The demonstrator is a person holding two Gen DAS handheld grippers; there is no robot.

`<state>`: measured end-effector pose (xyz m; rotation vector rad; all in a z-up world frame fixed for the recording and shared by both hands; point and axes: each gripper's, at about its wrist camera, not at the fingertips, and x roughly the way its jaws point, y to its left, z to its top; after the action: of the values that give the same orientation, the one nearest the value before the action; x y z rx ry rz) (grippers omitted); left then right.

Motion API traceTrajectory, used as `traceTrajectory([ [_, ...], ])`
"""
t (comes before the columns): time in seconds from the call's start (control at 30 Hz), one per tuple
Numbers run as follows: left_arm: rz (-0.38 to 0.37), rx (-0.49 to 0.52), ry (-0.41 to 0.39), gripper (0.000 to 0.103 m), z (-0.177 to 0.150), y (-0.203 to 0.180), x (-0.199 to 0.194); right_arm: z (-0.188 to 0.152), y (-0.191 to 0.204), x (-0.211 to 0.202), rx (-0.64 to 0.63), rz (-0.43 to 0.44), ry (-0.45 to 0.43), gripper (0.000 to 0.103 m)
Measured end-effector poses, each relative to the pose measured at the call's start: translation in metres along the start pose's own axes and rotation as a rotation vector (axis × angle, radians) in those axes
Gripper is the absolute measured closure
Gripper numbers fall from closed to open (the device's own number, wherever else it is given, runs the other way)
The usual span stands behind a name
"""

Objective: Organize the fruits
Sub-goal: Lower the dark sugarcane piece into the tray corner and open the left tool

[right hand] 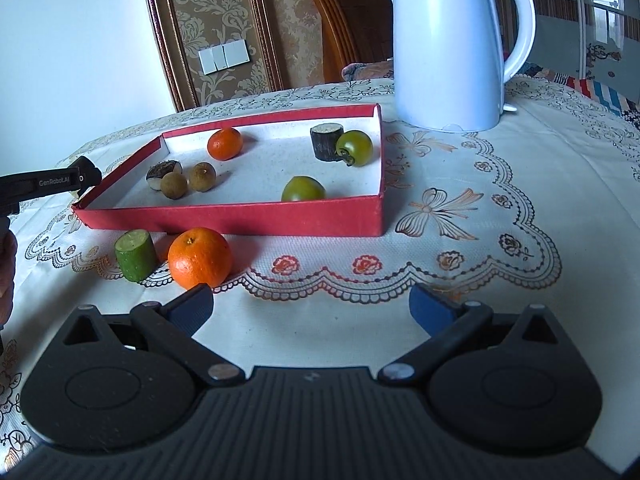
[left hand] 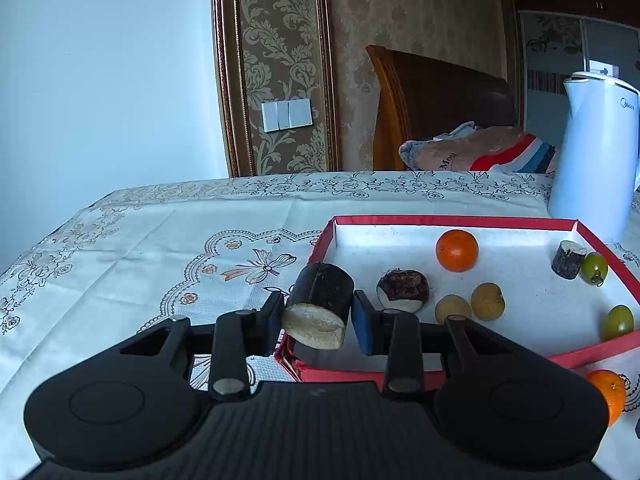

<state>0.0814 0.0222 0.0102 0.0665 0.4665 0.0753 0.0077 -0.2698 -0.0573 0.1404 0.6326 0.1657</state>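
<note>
The dark sugarcane piece (left hand: 320,306) sits clamped between my left claw (left hand: 318,322) pads at lower centre of frame, over the red tray's (left hand: 452,221) near-left corner. Its long axis runs away from me, tilted, pale cut end facing the camera. My right claw (right hand: 312,308) gapes wide, holding nothing, just below the orange (right hand: 200,258).
</note>
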Motion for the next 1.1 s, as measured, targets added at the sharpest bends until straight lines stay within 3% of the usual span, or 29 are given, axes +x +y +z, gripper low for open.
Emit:
traceTrajectory([
  [0.5,0.021,0.013,0.042,0.067,-0.005,-0.003,0.013,0.000,0.000,0.000,0.003,0.003,-0.003,0.000],
  [0.57,-0.003,-0.015,0.063,0.051,-0.006,0.002,0.012,0.000,0.000,-0.001,0.005,0.009,-0.006,0.000],
  [0.73,-0.020,-0.060,0.001,0.045,-0.011,0.014,-0.015,-0.001,-0.001,-0.007,0.003,0.024,-0.037,0.000],
  [0.9,-0.167,-0.026,-0.009,0.045,-0.020,0.005,-0.037,-0.002,0.012,-0.015,-0.070,0.013,-0.078,0.000],
  [1.0,-0.248,0.025,0.005,0.045,-0.027,-0.010,-0.044,0.000,0.008,-0.011,-0.043,0.011,-0.058,0.000],
  [1.1,-0.263,0.075,0.003,0.045,-0.031,-0.025,-0.048,0.000,-0.001,-0.010,0.007,0.029,-0.049,0.000],
])
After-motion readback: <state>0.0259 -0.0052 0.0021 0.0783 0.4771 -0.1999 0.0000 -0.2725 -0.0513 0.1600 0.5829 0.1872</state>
